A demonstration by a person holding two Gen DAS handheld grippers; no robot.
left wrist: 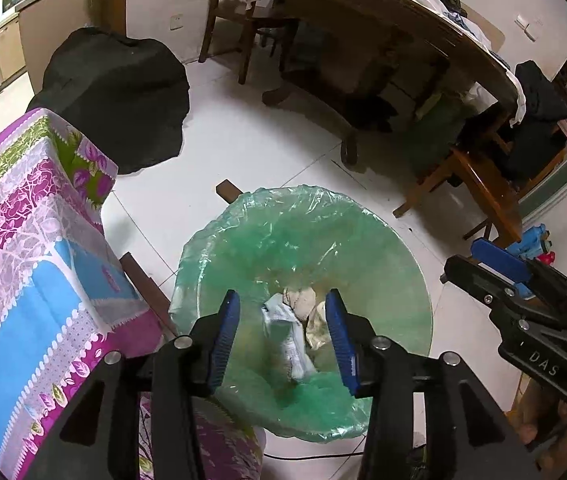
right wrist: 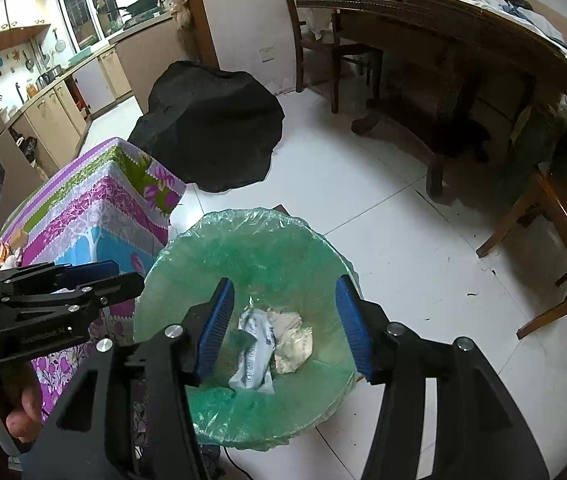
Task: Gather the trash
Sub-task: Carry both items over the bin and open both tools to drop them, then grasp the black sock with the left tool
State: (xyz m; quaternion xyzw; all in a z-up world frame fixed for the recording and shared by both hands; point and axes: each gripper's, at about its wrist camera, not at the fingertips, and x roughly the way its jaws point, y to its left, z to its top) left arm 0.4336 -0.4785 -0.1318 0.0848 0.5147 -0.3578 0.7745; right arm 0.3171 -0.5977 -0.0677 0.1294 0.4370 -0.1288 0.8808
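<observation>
Below both grippers we see a round trash bin lined with a translucent green plastic bag [left wrist: 303, 248], standing on the white tiled floor [left wrist: 267, 148]. Our left gripper [left wrist: 283, 336] hangs over the bin's opening with its blue ribbed pads [left wrist: 227, 336] apart and nothing between them. Past its fingertips, at the bottom of the bag, lie a crumpled white printed wrapper [left wrist: 287, 336] and, touching it on the right, a wad of beige crumpled paper [left wrist: 311, 312].

Our right gripper [right wrist: 287, 328] hovers over the same opening, its blue pads [right wrist: 215, 328] likewise spread and empty. Between them, deep in the bin [right wrist: 243, 248], we see the wrapper [right wrist: 255, 356] with the beige wad [right wrist: 293, 344] against its right side.

To the left of the left gripper, just beside the bin, hangs a patchwork tablecloth in purple, blue and green [left wrist: 35, 240]. Beyond it a black cloth-covered mound [left wrist: 115, 92] sits on the floor. Farther ahead and to the right stands a dark wooden table [left wrist: 403, 40] piled with clothes. In the right wrist view the left gripper [right wrist: 95, 276] enters from the left, held by a hand [right wrist: 19, 404].
</observation>
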